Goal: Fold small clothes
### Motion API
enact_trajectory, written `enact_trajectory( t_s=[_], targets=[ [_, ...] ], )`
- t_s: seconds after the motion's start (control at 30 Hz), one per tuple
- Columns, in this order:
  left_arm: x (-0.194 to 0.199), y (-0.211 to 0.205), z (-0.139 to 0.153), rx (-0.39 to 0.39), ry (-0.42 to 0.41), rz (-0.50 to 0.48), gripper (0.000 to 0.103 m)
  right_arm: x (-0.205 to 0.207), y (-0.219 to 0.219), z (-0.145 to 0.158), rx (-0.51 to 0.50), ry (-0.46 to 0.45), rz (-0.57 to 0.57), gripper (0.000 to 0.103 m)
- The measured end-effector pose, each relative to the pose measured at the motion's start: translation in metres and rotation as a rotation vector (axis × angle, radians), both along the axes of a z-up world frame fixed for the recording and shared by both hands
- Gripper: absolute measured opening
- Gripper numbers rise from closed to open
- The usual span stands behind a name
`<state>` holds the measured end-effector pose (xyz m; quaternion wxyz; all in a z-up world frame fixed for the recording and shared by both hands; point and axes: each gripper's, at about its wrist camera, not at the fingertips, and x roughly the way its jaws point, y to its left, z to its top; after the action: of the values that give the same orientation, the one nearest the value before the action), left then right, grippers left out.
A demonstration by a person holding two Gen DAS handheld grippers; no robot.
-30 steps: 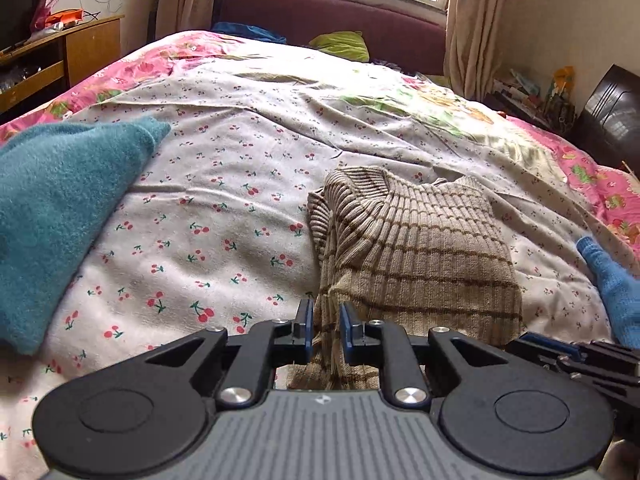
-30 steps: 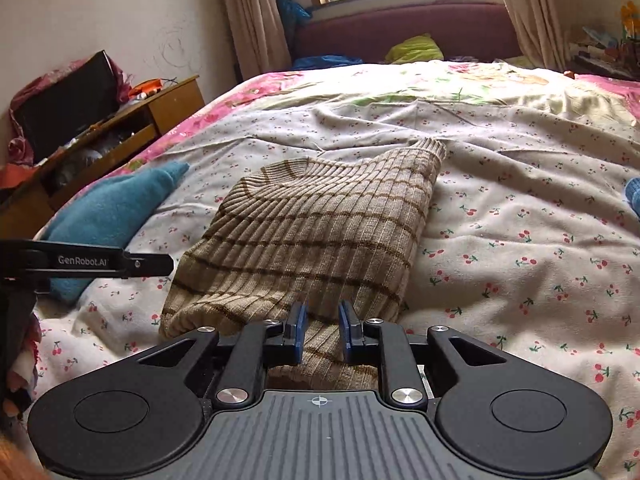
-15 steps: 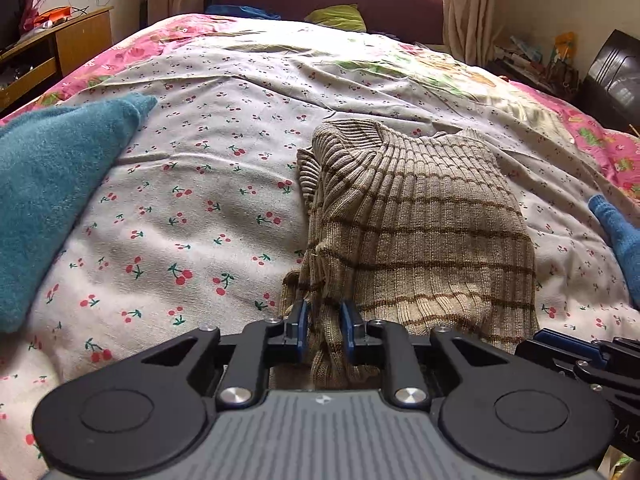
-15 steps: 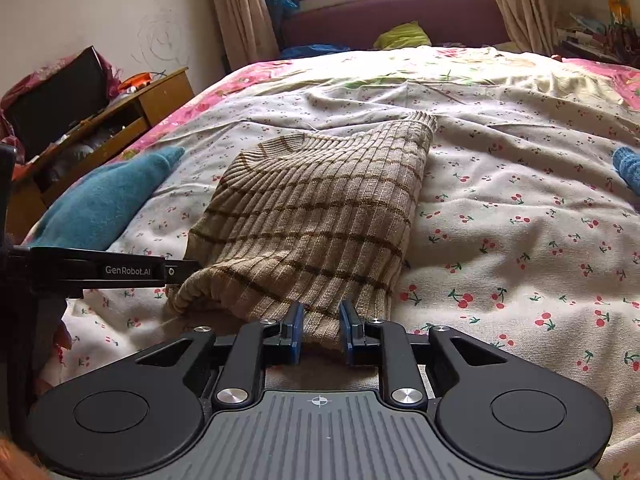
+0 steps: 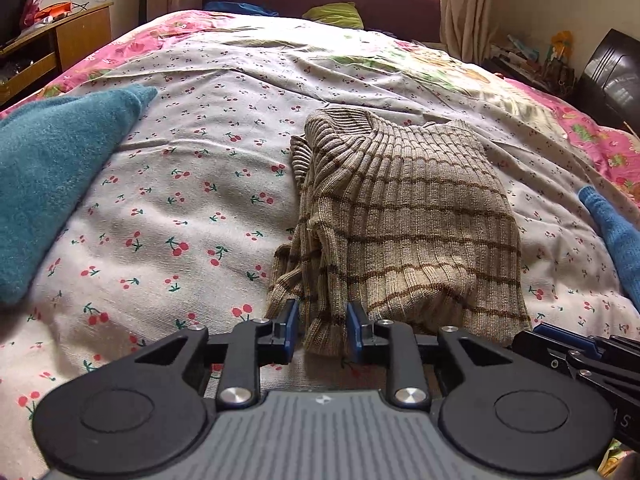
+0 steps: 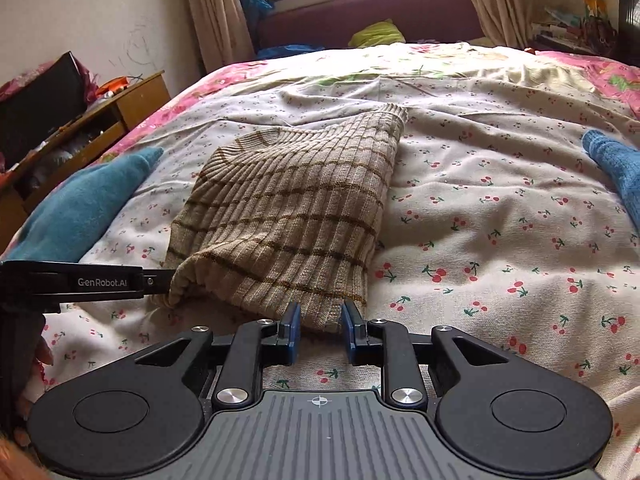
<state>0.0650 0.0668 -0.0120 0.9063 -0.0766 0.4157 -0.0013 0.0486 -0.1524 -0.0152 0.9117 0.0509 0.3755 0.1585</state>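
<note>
Knitwear lay mid-bed: we saw the folded striped sweater (image 5: 404, 220) resting on the cherry-print bedspread (image 5: 180, 208). Our left tongs (image 5: 322, 334) had just been widening, the sweater's near left corner between their pads with gaps showing, so released. Our right tongs (image 6: 318, 330) straddled the near right corner, likewise slack. A teal garment (image 6: 80, 204) lay at nine o'clock, a blue one (image 6: 616, 168) at three.
</note>
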Motion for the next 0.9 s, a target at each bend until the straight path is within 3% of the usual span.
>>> enact_trajectory(
  t_s=[0.2,0.5,0.63,0.9],
  targets=[
    [-0.005,-0.005,0.001,0.053,-0.008,0.005,0.051,-0.009,0.002,0.011,-0.010,-0.052,0.001,0.024],
    [-0.008,-0.005,0.003,0.072,-0.009,0.032,0.063,-0.012,0.008,0.012,-0.012,-0.046,0.003,0.026],
    [-0.010,-0.006,0.006,0.095,-0.002,0.059,0.076,-0.014,0.008,0.016,-0.004,-0.053,0.000,0.027],
    [-0.020,-0.005,0.011,0.049,-0.007,0.071,0.082,-0.017,0.008,0.021,-0.008,-0.051,-0.010,0.034]
  ],
)
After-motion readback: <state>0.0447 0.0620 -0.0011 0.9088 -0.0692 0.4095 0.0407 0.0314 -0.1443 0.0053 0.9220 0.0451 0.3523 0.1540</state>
